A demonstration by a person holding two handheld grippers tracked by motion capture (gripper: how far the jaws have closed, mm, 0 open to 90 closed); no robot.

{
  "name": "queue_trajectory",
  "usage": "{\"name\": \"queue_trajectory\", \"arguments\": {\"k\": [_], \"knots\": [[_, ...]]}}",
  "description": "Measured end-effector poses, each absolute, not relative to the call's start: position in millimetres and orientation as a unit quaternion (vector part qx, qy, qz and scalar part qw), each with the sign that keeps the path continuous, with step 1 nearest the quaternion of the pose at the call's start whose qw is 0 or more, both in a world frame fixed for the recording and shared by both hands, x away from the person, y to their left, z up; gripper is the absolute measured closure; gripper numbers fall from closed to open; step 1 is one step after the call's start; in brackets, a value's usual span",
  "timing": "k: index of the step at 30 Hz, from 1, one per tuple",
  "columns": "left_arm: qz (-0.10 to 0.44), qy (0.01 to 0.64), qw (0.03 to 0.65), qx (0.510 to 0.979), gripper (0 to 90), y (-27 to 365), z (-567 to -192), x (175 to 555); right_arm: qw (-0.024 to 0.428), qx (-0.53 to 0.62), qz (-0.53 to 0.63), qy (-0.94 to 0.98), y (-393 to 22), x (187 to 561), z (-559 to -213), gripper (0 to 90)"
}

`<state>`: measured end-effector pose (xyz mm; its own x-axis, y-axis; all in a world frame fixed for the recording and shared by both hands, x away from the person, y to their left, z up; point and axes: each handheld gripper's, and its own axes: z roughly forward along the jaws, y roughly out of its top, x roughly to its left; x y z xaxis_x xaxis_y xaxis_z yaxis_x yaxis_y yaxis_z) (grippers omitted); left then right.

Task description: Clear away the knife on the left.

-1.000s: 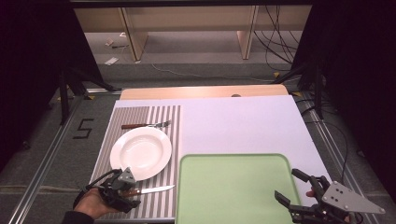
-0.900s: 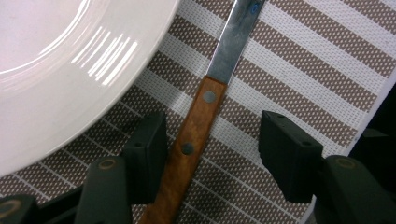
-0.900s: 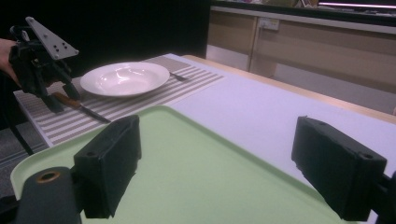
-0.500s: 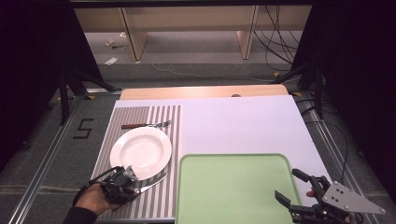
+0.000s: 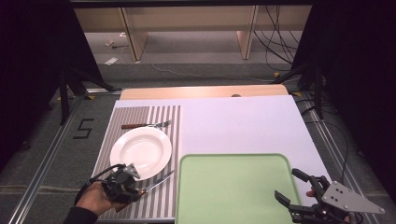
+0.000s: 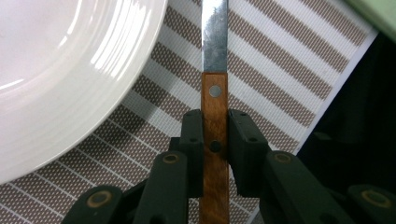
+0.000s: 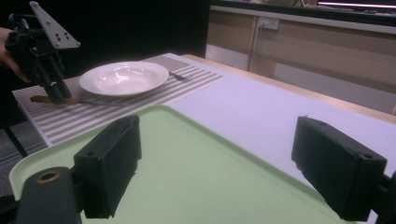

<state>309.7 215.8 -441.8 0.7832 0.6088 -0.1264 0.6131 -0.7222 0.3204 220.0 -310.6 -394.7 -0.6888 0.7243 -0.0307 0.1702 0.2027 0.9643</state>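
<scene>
A knife with a wooden handle (image 6: 215,126) and steel blade (image 5: 158,181) lies low over the striped placemat (image 5: 173,126), just in front of the white plate (image 5: 141,151). My left gripper (image 5: 122,184) is shut on the knife's handle, and the blade points toward the green tray (image 5: 233,186). In the right gripper view the left gripper (image 7: 55,93) points down at the knife (image 7: 46,99). My right gripper (image 5: 289,185) stands open over the tray's front right corner, nothing between its jaws (image 7: 219,149).
A fork (image 5: 147,125) with a brown handle lies on the placemat beyond the plate. The white table top (image 5: 243,126) stretches behind the tray. The placemat's front edge meets the table's edge near my left hand (image 5: 91,198).
My left gripper has turned a little with the knife, and the blade tip has swung from pointing right to pointing up-right toward the tray. The right gripper has stayed put.
</scene>
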Motion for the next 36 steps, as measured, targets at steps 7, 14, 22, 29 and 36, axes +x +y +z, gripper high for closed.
{"name": "queue_trajectory", "arguments": {"k": [7,14,22,29,36], "knots": [[-0.013,0.328,0.218,0.919,76.8,204,-429,307,0.25,0.304,0.553,0.734,-311,220,-395,16.9],[-0.021,0.312,0.265,0.912,76.8,174,-416,309,0.25,0.304,0.553,0.734,-311,220,-395,16.9],[-0.022,0.296,0.276,0.914,76.8,147,-412,322,0.251,0.303,0.555,0.733,-311,220,-395,16.9],[-0.035,0.277,0.282,0.918,76.7,125,-415,330,0.251,0.302,0.554,0.734,-311,219,-395,16.9],[-0.047,0.263,0.279,0.922,76.8,103,-415,333,0.251,0.302,0.555,0.734,-311,220,-395,16.9]]}}
